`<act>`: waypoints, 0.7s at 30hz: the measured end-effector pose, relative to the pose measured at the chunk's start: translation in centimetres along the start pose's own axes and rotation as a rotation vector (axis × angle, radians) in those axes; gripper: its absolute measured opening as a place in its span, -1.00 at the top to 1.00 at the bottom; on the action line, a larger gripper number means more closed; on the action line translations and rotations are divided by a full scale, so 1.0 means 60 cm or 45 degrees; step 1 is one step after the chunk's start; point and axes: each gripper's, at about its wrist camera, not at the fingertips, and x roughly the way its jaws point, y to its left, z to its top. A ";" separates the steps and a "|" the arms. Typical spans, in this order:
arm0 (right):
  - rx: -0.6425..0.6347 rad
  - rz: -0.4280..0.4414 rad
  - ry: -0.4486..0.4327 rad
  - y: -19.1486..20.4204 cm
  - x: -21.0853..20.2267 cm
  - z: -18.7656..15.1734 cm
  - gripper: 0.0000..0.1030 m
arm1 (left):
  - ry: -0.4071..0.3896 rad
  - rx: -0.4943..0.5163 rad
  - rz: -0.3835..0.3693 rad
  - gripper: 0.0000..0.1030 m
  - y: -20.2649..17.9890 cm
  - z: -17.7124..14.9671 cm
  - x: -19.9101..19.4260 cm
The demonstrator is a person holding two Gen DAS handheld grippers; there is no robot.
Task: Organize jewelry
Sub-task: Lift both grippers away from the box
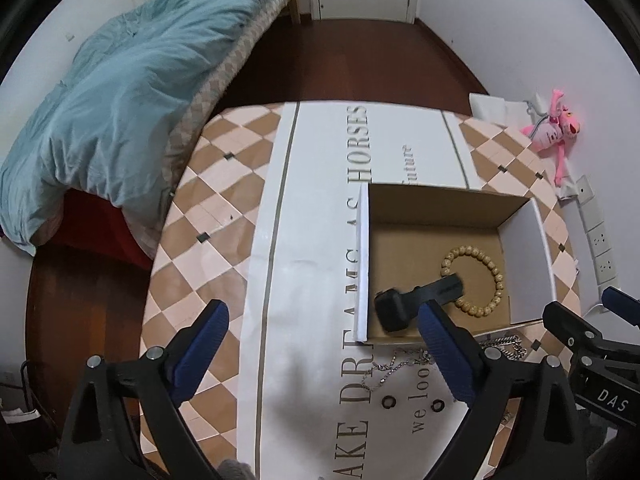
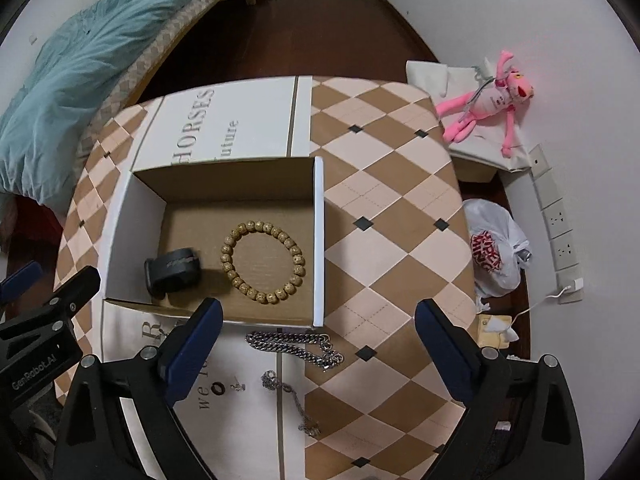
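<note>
The box (image 2: 120, 216) already holds the bead bracelet (image 2: 263, 262). The thick chain (image 2: 296, 346) lies sideways just outside it, nearest the right gripper (image 2: 318, 344), which is wide open and empty. The left gripper (image 1: 324, 344) looks open too.

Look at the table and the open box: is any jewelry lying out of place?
Yes. The beaded bracelet and black band lie inside the cardboard box, but a heavy silver chain and a thin necklace still lie loose and crumpled on the table just outside its near wall. Both hand-held grippers are open and empty.
</note>
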 end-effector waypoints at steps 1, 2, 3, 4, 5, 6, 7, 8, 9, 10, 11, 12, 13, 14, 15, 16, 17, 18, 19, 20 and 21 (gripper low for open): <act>0.003 -0.006 -0.019 -0.001 -0.010 -0.003 -0.90 | -0.019 0.001 0.001 -0.87 -0.001 -0.002 -0.012; 0.003 -0.011 -0.033 -0.001 -0.018 -0.004 -0.90 | -0.028 -0.001 0.001 -0.87 -0.001 -0.003 -0.018; 0.001 -0.018 -0.053 0.000 -0.028 -0.007 -0.90 | -0.044 -0.003 -0.003 -0.87 -0.001 -0.004 -0.029; -0.001 -0.026 -0.074 0.000 -0.038 -0.010 -0.90 | -0.057 -0.004 -0.009 -0.87 -0.001 -0.005 -0.038; -0.001 -0.030 -0.091 -0.001 -0.048 -0.013 -0.90 | -0.080 -0.005 -0.012 -0.87 -0.002 -0.007 -0.053; 0.000 -0.035 -0.108 0.000 -0.058 -0.015 -0.90 | -0.097 -0.003 -0.015 -0.87 -0.002 -0.009 -0.065; -0.002 -0.043 -0.131 -0.001 -0.071 -0.020 -0.90 | -0.109 -0.002 -0.020 -0.87 -0.002 -0.011 -0.072; 0.000 -0.047 -0.149 -0.002 -0.083 -0.022 -0.90 | -0.128 -0.002 -0.030 -0.87 -0.003 -0.014 -0.088; 0.001 -0.049 -0.165 -0.003 -0.093 -0.025 -0.90 | -0.141 -0.002 -0.034 -0.87 -0.003 -0.016 -0.098; 0.005 -0.047 -0.179 -0.004 -0.104 -0.027 -0.90 | -0.149 -0.001 -0.037 -0.87 -0.004 -0.017 -0.105; 0.014 -0.039 -0.197 -0.007 -0.118 -0.032 -0.90 | -0.168 -0.001 -0.047 -0.87 -0.005 -0.021 -0.120; 0.020 -0.034 -0.215 -0.009 -0.130 -0.036 -0.90 | -0.179 -0.001 -0.054 -0.87 -0.006 -0.023 -0.130; 0.025 -0.033 -0.232 -0.011 -0.143 -0.040 -0.90 | -0.191 -0.004 -0.064 -0.87 -0.006 -0.026 -0.141; 0.029 -0.028 -0.246 -0.013 -0.154 -0.043 -0.90 | -0.199 -0.007 -0.074 -0.87 -0.006 -0.029 -0.151; 0.032 -0.022 -0.259 -0.013 -0.164 -0.047 -0.90 | -0.205 -0.009 -0.080 -0.87 -0.006 -0.031 -0.158; 0.039 -0.014 -0.277 -0.015 -0.177 -0.053 -0.90 | -0.221 -0.015 -0.089 -0.87 -0.005 -0.035 -0.170; 0.042 -0.009 -0.289 -0.016 -0.187 -0.057 -0.90 | -0.231 -0.017 -0.089 -0.87 -0.005 -0.037 -0.176; 0.048 0.002 -0.304 -0.018 -0.198 -0.062 -0.90 | -0.245 -0.020 -0.084 -0.87 -0.004 -0.041 -0.185; 0.056 0.014 -0.316 -0.019 -0.208 -0.069 -0.90 | -0.251 -0.027 -0.075 -0.87 -0.002 -0.044 -0.191; 0.061 0.023 -0.322 -0.021 -0.215 -0.074 -0.90 | -0.250 -0.036 -0.063 -0.87 -0.002 -0.047 -0.196; 0.065 0.034 -0.325 -0.022 -0.219 -0.079 -0.90 | -0.247 -0.045 -0.050 -0.87 0.000 -0.051 -0.199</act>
